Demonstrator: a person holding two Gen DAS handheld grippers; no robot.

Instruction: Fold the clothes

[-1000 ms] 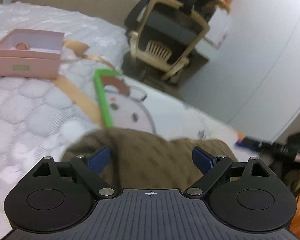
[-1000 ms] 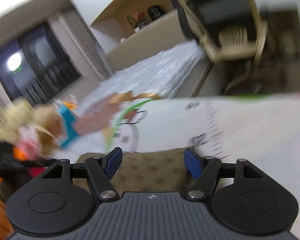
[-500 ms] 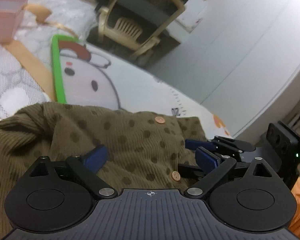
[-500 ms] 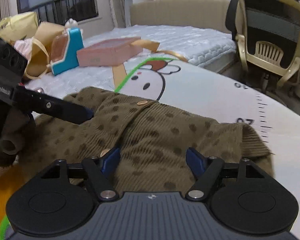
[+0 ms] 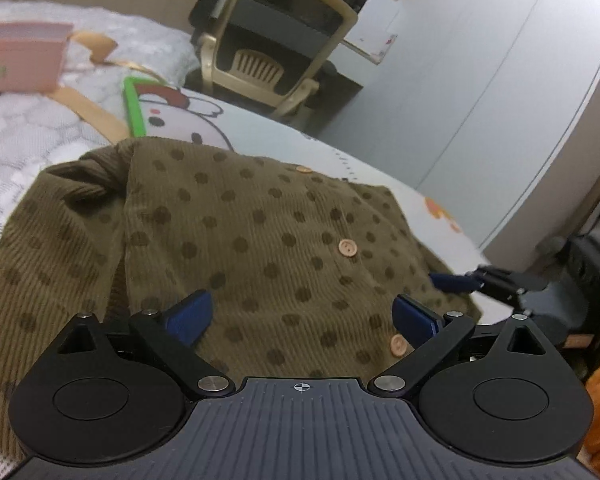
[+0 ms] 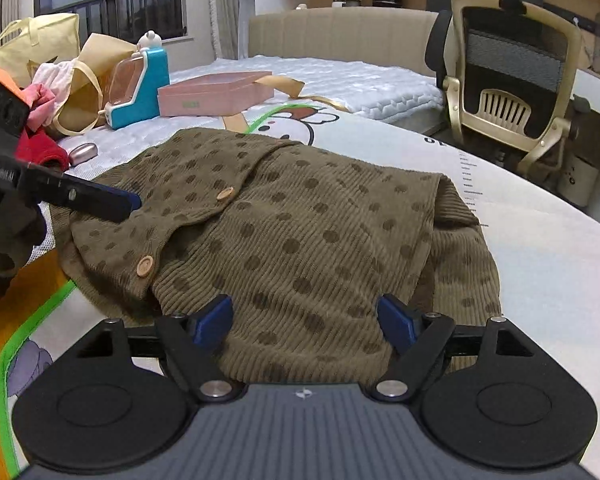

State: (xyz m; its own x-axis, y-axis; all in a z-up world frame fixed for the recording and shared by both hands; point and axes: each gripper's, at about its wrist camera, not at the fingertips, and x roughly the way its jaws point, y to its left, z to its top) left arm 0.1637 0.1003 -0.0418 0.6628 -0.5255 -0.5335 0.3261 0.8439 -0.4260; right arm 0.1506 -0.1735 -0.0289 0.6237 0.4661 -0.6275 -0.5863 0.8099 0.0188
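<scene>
Both tools, left tool (image 5: 300,316) and right tool (image 6: 306,320), are held spread above the olive dotted cardigan (image 6: 292,232), laid on a cartoon-printed mat (image 6: 540,272), probably over the bed. The soft, limp knit is best pinched at hem corners.

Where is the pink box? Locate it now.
In the right wrist view the pink box sits on the white quilt, upper left, just right of the blue toy and beyond the olive cardigan.

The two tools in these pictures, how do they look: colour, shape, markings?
Both are alike. The left tool and right tool have matte black bodies with ribbed grey centres, two round black discs, silver pivot screws, angled black arms and blue finger pads. A small crosshair mark sits mid-body.
</scene>
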